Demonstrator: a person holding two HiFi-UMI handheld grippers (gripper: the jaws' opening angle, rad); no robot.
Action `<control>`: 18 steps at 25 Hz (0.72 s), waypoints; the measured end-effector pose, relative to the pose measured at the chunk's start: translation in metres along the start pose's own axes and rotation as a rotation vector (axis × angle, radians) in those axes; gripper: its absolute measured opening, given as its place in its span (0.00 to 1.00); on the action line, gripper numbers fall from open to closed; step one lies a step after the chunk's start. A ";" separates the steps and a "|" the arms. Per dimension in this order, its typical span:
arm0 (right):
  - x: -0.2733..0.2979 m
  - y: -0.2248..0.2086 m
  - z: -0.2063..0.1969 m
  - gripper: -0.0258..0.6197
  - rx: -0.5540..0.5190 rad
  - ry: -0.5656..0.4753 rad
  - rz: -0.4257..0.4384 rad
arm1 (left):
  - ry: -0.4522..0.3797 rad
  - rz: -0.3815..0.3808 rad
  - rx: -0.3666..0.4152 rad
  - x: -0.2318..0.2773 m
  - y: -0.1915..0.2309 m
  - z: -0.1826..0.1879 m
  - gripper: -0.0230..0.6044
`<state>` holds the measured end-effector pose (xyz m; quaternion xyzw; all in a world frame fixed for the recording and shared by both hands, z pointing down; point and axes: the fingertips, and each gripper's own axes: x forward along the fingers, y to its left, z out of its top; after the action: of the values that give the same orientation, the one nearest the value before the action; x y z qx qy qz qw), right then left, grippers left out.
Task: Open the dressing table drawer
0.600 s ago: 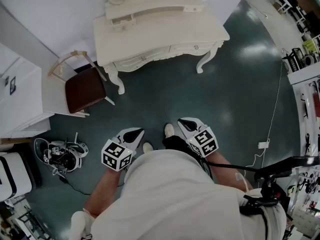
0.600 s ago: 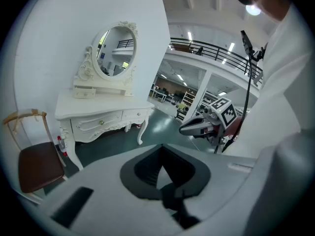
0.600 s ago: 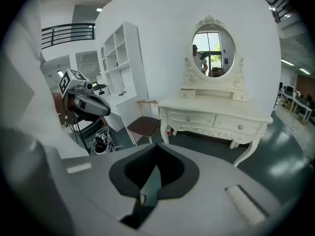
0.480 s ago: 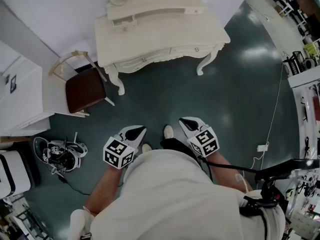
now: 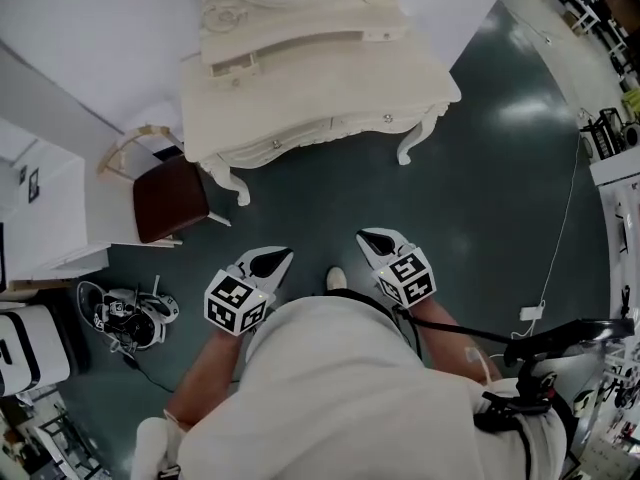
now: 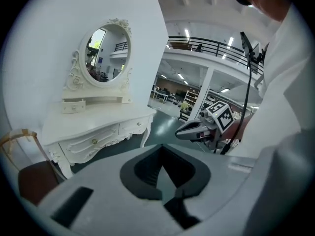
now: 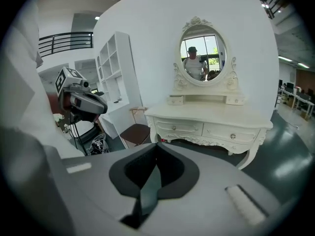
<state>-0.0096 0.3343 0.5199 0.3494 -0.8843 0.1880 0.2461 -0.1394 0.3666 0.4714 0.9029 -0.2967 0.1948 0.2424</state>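
The cream dressing table [image 5: 300, 98] stands against the wall ahead, under an oval mirror [image 7: 203, 53]. Its two front drawers are closed, the left one with a knob [image 5: 275, 145] and the right one with a knob [image 5: 387, 119]. My left gripper [image 5: 278, 256] and right gripper [image 5: 365, 236] are held close to my body, well short of the table. Both are shut and hold nothing. In the left gripper view, its own jaws [image 6: 160, 168] are together, with the drawers [image 6: 95, 141] far off. In the right gripper view, my right gripper [image 7: 156, 173] aims at the drawer fronts [image 7: 202, 129].
A chair with a dark red seat [image 5: 170, 200] stands left of the table, beside a white shelf unit [image 5: 45, 218]. A bundle of gear with cables [image 5: 128, 313] lies on the floor at the left. A white cord [image 5: 565, 228] runs along the floor at the right, near racks [image 5: 612, 133].
The table has come a little nearer and lower in the head view as the person stepped toward it. Both grippers keep their pose and stay shut.
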 end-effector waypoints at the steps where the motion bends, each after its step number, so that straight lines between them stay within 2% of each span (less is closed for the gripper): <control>1: -0.004 -0.016 0.002 0.04 0.004 -0.006 -0.003 | -0.003 0.001 0.000 0.011 -0.001 0.010 0.04; 4: -0.005 -0.065 0.003 0.05 -0.004 -0.008 -0.026 | -0.017 0.006 0.000 0.044 0.004 0.038 0.04; 6: 0.001 -0.094 0.002 0.11 0.002 -0.003 -0.048 | -0.018 0.004 -0.004 0.062 0.012 0.050 0.04; 10: 0.011 -0.134 0.000 0.12 0.070 -0.019 -0.102 | 0.003 -0.018 0.006 0.086 0.025 0.062 0.04; 14: 0.037 -0.166 0.006 0.11 0.106 -0.015 -0.150 | 0.004 -0.059 0.017 0.108 0.058 0.073 0.04; 18: 0.060 -0.203 0.028 0.11 0.155 -0.007 -0.203 | 0.000 -0.101 0.024 0.131 0.099 0.104 0.05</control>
<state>0.0879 0.1492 0.5636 0.4558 -0.8280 0.2285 0.2334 -0.0819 0.1810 0.4844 0.9197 -0.2482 0.1858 0.2410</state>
